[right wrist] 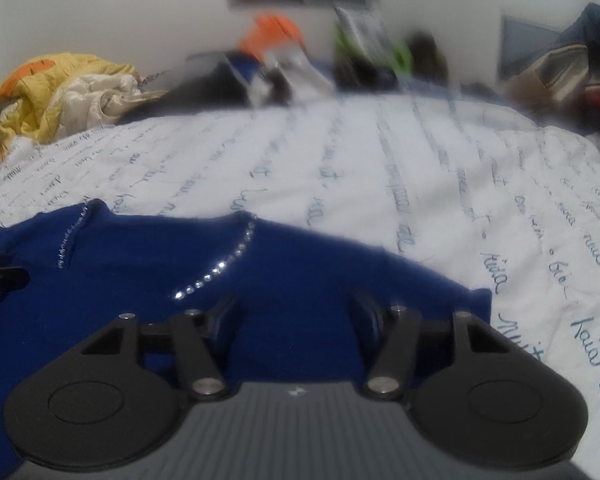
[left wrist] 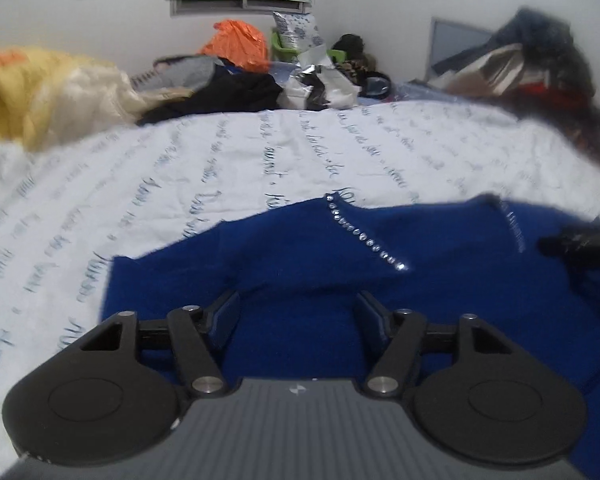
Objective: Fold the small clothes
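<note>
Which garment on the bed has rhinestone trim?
The blue sweater under both open grippers; the black garment and yellow quilted one behind it are plain.

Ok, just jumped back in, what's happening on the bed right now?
A person is working with two handheld grippers over a blue garment with rhinestone trim, spread on a white script-printed bedsheet. The left gripper and right gripper are both open, poised over the fabric, which shows between their fingers; neither is closed on it. No fold is visible yet. Clothes and bags are piled by the far wall.
</note>
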